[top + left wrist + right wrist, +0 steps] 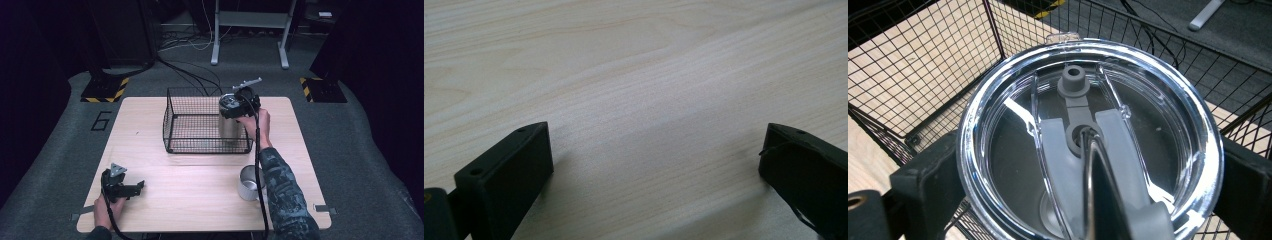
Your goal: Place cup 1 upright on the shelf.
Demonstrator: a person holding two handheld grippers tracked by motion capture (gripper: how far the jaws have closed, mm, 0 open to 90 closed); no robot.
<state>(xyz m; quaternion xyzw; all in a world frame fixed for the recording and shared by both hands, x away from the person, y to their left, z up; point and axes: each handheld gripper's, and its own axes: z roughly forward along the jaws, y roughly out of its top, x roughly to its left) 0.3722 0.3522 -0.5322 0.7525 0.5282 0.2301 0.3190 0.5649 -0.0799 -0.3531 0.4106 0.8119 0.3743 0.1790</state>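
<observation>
Your right gripper [235,107] clamps the lidded steel tumbler [228,122] upright, just right of the frame's centre, over the wire basket's [172,120] right end. Your left gripper [131,189] rests wide open at lower left, well apart.

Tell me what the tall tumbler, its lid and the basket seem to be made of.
Tall silver tumbler: apparently brushed steel, dull metallic sheen. Round clear lid: likely glossy plastic, see-through with highlights. Black mesh basket: thin wire grid, probably coated metal.
</observation>
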